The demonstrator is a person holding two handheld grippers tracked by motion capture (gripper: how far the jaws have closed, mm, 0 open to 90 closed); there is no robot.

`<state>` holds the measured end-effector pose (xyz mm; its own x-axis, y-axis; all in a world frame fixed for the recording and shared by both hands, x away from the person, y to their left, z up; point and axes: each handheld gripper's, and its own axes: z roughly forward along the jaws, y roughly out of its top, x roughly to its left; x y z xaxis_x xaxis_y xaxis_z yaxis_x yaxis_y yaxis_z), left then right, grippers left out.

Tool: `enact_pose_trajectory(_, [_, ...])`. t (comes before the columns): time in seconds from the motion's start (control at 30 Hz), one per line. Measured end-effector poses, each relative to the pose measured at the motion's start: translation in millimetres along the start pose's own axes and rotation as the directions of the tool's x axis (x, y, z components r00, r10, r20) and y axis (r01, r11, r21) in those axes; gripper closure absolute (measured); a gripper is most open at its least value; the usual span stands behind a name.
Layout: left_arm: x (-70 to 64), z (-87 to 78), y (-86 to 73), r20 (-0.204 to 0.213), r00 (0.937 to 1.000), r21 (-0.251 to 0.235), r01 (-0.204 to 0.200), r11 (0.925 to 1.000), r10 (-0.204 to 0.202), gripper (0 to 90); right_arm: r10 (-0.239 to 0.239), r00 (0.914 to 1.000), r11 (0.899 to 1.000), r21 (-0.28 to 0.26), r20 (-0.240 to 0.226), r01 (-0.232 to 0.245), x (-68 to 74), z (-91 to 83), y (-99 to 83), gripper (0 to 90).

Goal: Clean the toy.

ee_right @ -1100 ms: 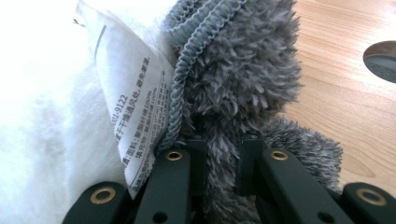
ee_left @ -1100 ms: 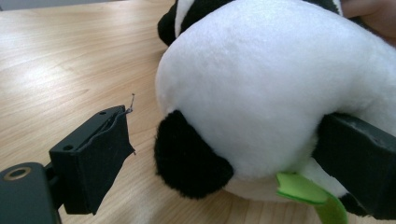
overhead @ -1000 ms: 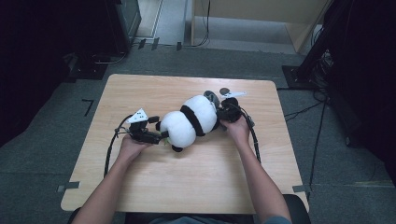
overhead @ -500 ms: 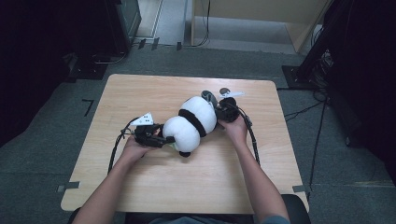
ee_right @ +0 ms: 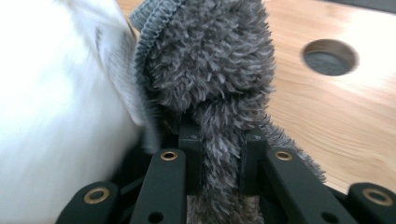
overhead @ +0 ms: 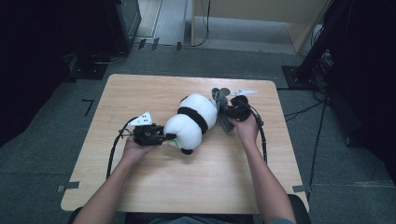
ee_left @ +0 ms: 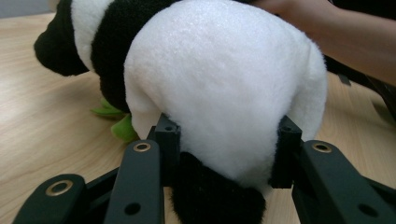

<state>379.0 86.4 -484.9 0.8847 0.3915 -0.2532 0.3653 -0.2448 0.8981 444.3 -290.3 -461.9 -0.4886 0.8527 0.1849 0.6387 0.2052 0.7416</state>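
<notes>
A black-and-white plush panda point(overhead: 194, 122) lies on its side in the middle of the wooden table point(overhead: 187, 186). My left gripper point(overhead: 164, 136) is at its near-left end. In the left gripper view the jaws press both sides of the white body point(ee_left: 224, 84), so that gripper point(ee_left: 226, 140) is shut on it. A green bit point(ee_left: 123, 128) pokes out beneath the panda. At the panda's far-right end, my right gripper point(overhead: 229, 109) is shut on a grey fuzzy cloth point(overhead: 219, 95). In the right gripper view the cloth point(ee_right: 210, 56) rises from between the jaws point(ee_right: 219, 140) against white plush.
A round hole point(ee_right: 329, 57) is cut into the tabletop beyond the cloth. Both forearms come in from the table's near edge. A grey floor and dark equipment surround the table.
My left gripper has moved right and a little nearer, in against the panda's rounded end, and now clamps it. The right gripper has stayed on the grey cloth.
</notes>
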Motion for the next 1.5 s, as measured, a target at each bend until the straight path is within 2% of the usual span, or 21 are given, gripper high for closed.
enact_pose_trajectory(0.1, [-1.1,-5.0,4.1,-0.052,0.9985,-0.034,0.016,0.9993,-0.018,58.2,-0.009,0.9999,1.000,-0.029,0.010,0.009,-1.5,-14.5,-3.1,77.3])
enact_pose_trajectory(0.23, [-4.4,-6.9,9.5,-0.105,0.9932,-0.092,0.040,0.9949,-0.050,57.9,-0.031,0.9995,0.999,-0.031,-0.007,0.031,8.4,-28.0,-6.5,76.8])
enact_pose_trajectory(0.3, [-7.1,-7.1,13.9,-0.133,0.9887,-0.114,0.053,0.9920,-0.068,57.6,-0.031,0.9990,0.998,-0.050,-0.031,0.030,16.9,-35.3,-6.5,76.6])
enact_pose_trajectory(0.4, [-8.6,-6.2,19.4,-0.184,0.9767,-0.141,0.084,0.9864,-0.110,57.4,-0.031,0.9975,0.998,-0.053,-0.064,0.028,29.9,-43.8,-4.1,76.6])
enact_pose_trajectory(0.53, [-12.6,-7.1,18.8,-0.239,0.9642,-0.132,0.085,0.9876,-0.115,56.8,-0.058,0.9911,0.996,-0.067,-0.120,0.051,51.1,-55.0,1.3,76.5])
enact_pose_trajectory(0.63, [-15.3,-8.5,16.9,-0.252,0.9612,-0.120,0.085,0.9892,-0.113,56.8,-0.068,0.9834,0.995,-0.083,-0.168,0.054,65.4,-62.5,5.1,76.3])
enact_pose_trajectory(0.67, [-17.5,-8.3,17.6,-0.262,0.9583,-0.116,0.087,0.9894,-0.115,56.7,-0.077,0.9802,0.994,-0.089,-0.182,0.062,70.8,-64.5,6.4,76.3])
enact_pose_trajectory(0.73, [-19.8,-6.7,18.8,-0.257,0.9581,-0.128,0.097,0.9871,-0.127,56.5,-0.108,0.9727,0.990,-0.106,-0.206,0.087,83.3,-66.7,8.9,76.2])
enact_pose_trajectory(0.83, [-23.9,-2.5,20.3,-0.253,0.9594,-0.130,0.094,0.9871,-0.124,56.4,-0.126,0.9626,0.990,-0.098,-0.240,0.105,100.0,-65.5,11.1,76.0])
enact_pose_trajectory(0.9, [-27.7,0.5,21.6,-0.256,0.9589,-0.124,0.093,0.9879,-0.123,56.4,-0.154,0.9553,0.986,-0.102,-0.252,0.132,113.2,-65.1,11.9,75.7])
enact_pose_trajectory(1.03, [-33.7,4.2,23.3,-0.257,0.9560,-0.146,0.106,0.9837,-0.141,56.1,-0.180,0.9415,0.982,-0.111,-0.285,0.154,135.3,-61.5,11.5,75.4])
enact_pose_trajectory(1.17, [-35.3,5.5,22.4,-0.281,0.9505,-0.133,0.098,0.9863,-0.132,56.2,-0.213,0.9439,0.976,-0.103,-0.252,0.193,146.6,-53.6,6.2,75.7])
enact_pose_trajectory(1.27, [-33.5,5.7,21.9,-0.284,0.9463,-0.125,0.122,0.9846,-0.154,56.3,-0.212,0.9429,0.977,-0.086,-0.257,0.196,150.7,-47.8,2.5,75.9])
enact_pose_trajectory(1.37, [-33.3,6.9,21.9,-0.290,0.9416,-0.125,0.140,0.9823,-0.171,56.4,-0.260,0.9333,0.965,-0.065,-0.247,0.252,160.2,-39.0,-5.1,76.2])
enact_pose_trajectory(1.4, [-33.0,6.2,22.4,-0.283,0.9420,-0.131,0.148,0.9803,-0.180,56.4,-0.283,0.9267,0.959,-0.059,-0.248,0.277,164.2,-36.0,-7.9,76.4])
enact_pose_trajectory(1.47, [-33.2,4.4,24.3,-0.270,0.9441,-0.137,0.157,0.9779,-0.190,56.3,-0.332,0.9130,0.943,-0.042,-0.238,0.331,171.4,-30.2,-12.8,76.6])
enact_pose_trajectory(1.5, [-33.6,4.2,24.6,-0.271,0.9436,-0.136,0.158,0.9780,-0.190,56.4,-0.369,0.9025,0.928,-0.030,-0.222,0.372,177.0,-25.3,-17.4,76.7])
